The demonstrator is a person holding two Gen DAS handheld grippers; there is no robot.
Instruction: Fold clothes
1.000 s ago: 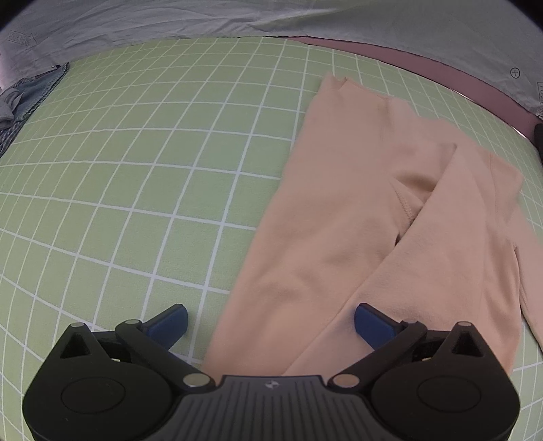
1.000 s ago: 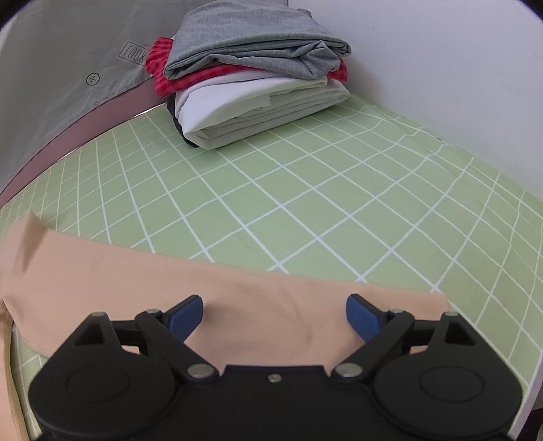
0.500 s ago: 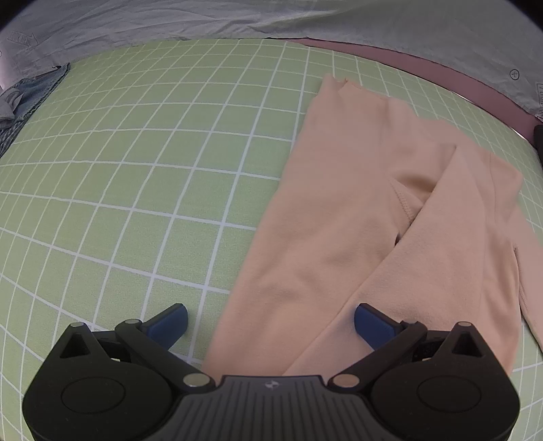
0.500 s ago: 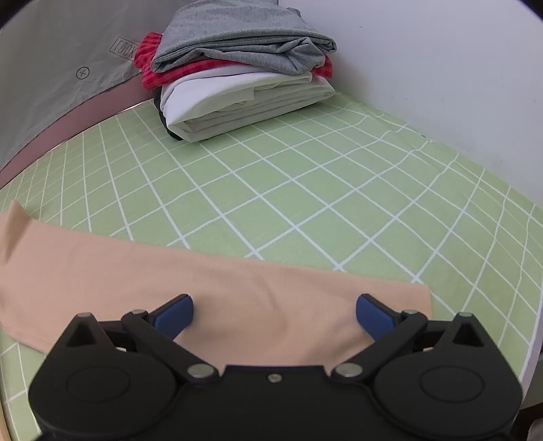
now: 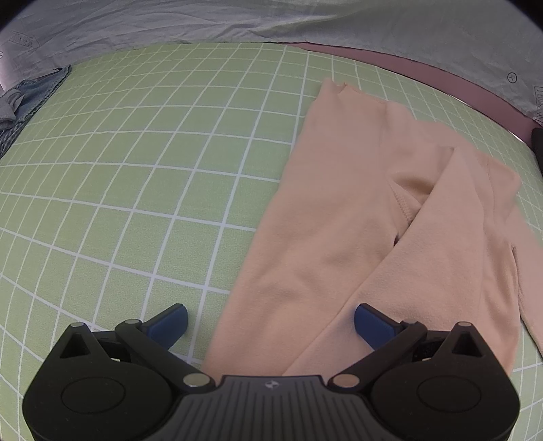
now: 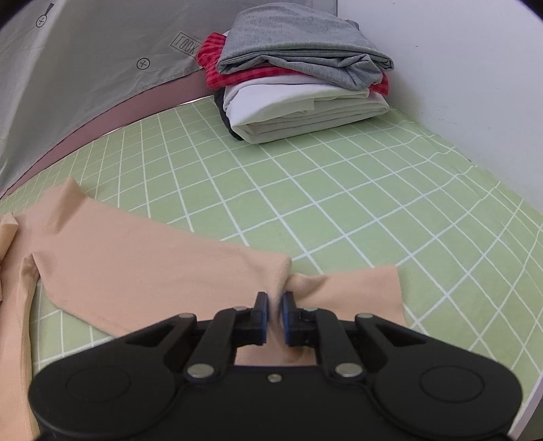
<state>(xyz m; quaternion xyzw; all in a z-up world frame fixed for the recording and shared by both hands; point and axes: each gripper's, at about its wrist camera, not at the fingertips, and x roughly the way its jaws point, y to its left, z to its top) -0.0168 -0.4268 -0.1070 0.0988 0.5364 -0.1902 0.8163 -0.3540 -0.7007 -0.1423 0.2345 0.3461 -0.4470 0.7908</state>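
A peach long-sleeved garment lies flat on the green checked cover, one sleeve folded across its body. My left gripper hangs open over the garment's near edge, with the left finger above bare cover and the right finger above cloth. In the right wrist view the other sleeve stretches out to the right. My right gripper is closing on that sleeve near its cuff, and the cloth is bunched into a ridge between the blue pads.
A stack of folded clothes, grey on top, then red and white, sits at the far corner by the white wall. A grey sheet runs behind the cover. Denim clothing lies at the far left.
The right gripper's jaws went from wide open to pinched together on the sleeve, gathering the cloth. Its view rolled slightly. The left gripper stayed open and still.
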